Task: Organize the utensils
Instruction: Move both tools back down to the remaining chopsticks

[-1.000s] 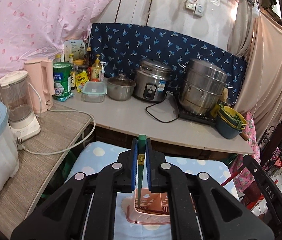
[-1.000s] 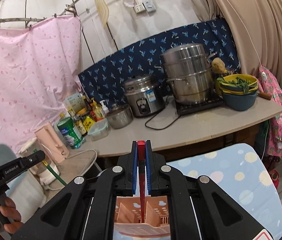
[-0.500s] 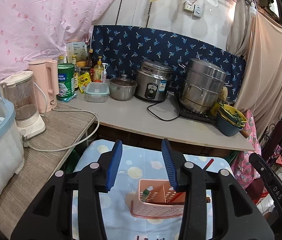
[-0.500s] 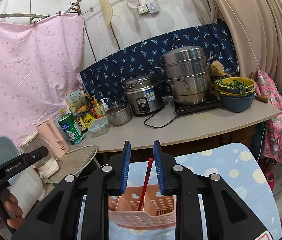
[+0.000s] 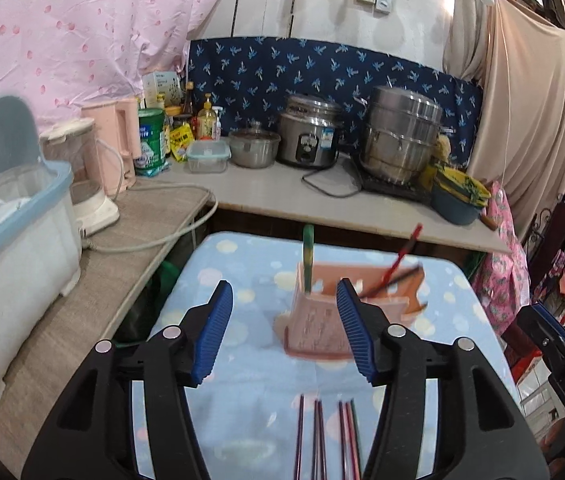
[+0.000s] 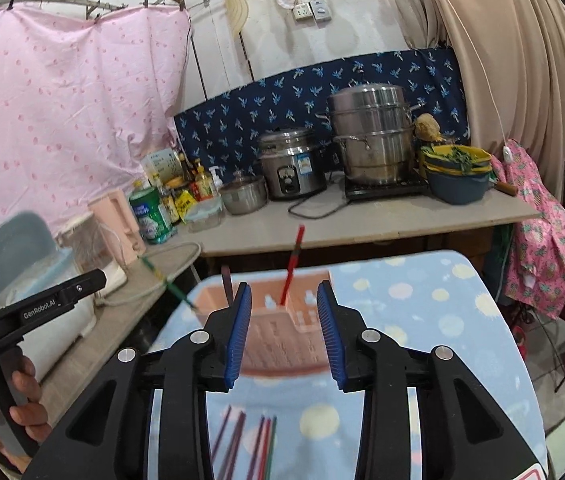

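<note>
My left gripper (image 5: 284, 328) hangs over the small table covered in a pale blue cloth with yellow and white dots (image 5: 242, 400); its blue ribbed pads are spreading apart and nothing sits between them. My right gripper (image 6: 283, 334) is spreading too, its jaws released and empty.

Beyond both of my jaws, toward the far edge of the table, stands the pink slotted plastic utensil caddy (image 5: 318, 324), blurred in both wrist views. A green chopstick (image 5: 307, 256) stands nearly upright in its far left compartment. A red chopstick (image 5: 400, 254) leans out to the right from another compartment, with a darker stick (image 5: 396, 278) lying lower beside it. From my right wrist the red chopstick (image 6: 292, 266) rises from the caddy (image 6: 282, 332) between my two pads, though it touches neither.

On the cloth at the near edge lie the loose chopsticks (image 5: 328, 436), dark purple, red and green, lined up roughly side by side and pointing away from me; I see them under my right jaws as well (image 6: 248, 444).

A person's hand (image 6: 6, 400) grips the handle of the left tool at the left edge of the right wrist view. Behind the table runs a grey counter (image 5: 282, 196) carrying a steel rice cooker (image 5: 308, 138) and a stacked steel steamer pot (image 5: 400, 136).
</note>
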A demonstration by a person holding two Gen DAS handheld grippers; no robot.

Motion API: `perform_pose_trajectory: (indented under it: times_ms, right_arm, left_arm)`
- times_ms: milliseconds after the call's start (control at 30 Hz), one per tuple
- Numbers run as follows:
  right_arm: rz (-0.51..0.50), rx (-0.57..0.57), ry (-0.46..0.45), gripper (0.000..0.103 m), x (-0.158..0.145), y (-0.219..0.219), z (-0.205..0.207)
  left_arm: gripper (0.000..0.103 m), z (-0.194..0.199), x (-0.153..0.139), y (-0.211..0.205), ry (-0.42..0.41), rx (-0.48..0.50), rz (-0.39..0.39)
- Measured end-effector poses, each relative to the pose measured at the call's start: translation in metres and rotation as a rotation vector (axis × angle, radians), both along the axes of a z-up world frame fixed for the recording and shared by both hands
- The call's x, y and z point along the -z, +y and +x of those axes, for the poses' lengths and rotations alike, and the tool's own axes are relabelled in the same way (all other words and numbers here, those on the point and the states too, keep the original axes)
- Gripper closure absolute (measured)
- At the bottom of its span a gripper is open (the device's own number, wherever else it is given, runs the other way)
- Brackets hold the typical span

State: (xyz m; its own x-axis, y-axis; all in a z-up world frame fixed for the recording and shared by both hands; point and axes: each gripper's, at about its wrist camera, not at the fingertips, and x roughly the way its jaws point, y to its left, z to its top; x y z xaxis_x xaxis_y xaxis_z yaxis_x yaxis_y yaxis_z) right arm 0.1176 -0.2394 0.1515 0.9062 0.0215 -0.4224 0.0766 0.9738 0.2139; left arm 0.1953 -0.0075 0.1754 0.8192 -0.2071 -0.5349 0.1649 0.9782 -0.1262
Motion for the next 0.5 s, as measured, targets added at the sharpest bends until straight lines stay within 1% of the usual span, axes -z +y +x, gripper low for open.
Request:
perform_pose_trajectory:
  times_ms: [133,333,500]
  right_arm:
    - [-0.005,0.002,0.063,0.069,0.030,0.008,-0.033]
    - [0.024,-0.007,0.178,0.069,0.083,0.016,-0.072]
    - [0.015,-0.020,0.262,0.069,0.122,0.029,-0.093]
  left_arm:
    - [0.051,-0.025,0.029,0.007,0.046,0.000,0.027]
    - [0.051,-0.067,0.078,0.010,0.091,0.001,0.093]
    - [0.051,-0.089,0.118,0.013,0.171,0.016,0.095]
